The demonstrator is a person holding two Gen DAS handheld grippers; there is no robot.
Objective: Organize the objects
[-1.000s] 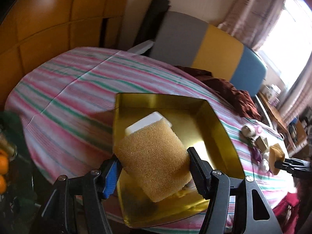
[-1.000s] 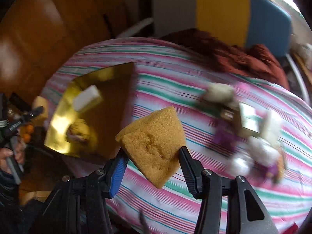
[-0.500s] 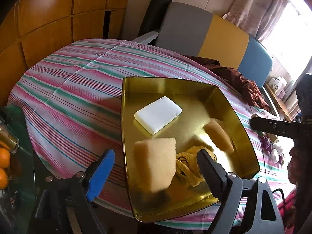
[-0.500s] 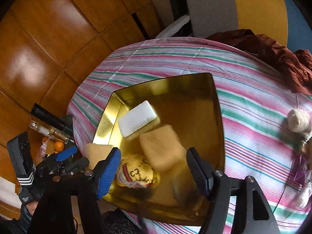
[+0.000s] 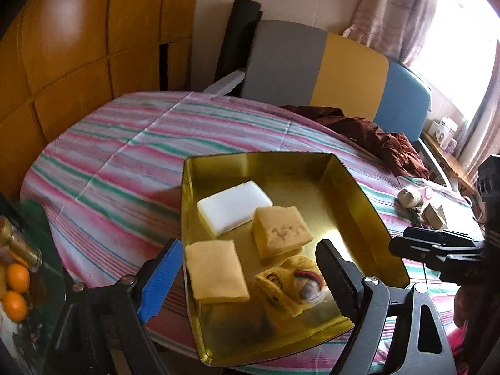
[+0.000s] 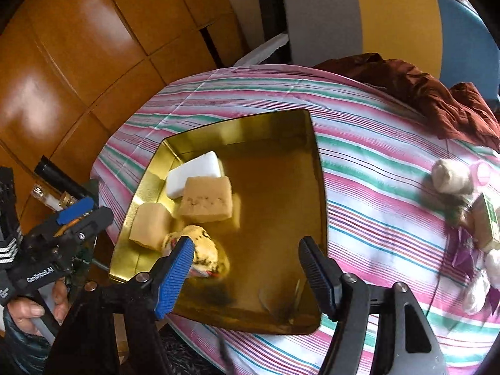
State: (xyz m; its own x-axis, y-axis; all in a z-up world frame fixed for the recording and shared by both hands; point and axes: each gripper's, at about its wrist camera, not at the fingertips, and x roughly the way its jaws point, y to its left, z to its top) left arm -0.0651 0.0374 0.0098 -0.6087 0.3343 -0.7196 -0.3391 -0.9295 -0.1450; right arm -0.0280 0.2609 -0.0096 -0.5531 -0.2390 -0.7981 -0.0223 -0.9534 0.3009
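Showing only rightward: plush toys (image 6: 453, 176)

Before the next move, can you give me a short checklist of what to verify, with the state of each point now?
1. Left gripper empty, jaws apart: ok; they have just been opening.
2. Right gripper empty, jaws apart: ok; also just opened.
3. Both sponges in the tray: ok. One sponge lies near the left wall, the other sponge in the middle.
4. White block inside the tray: ok.
5. Yellow cloth toy inside the tray: ok.
6. All loose items put away: not ok, several lie on the tablecloth right of the tray.
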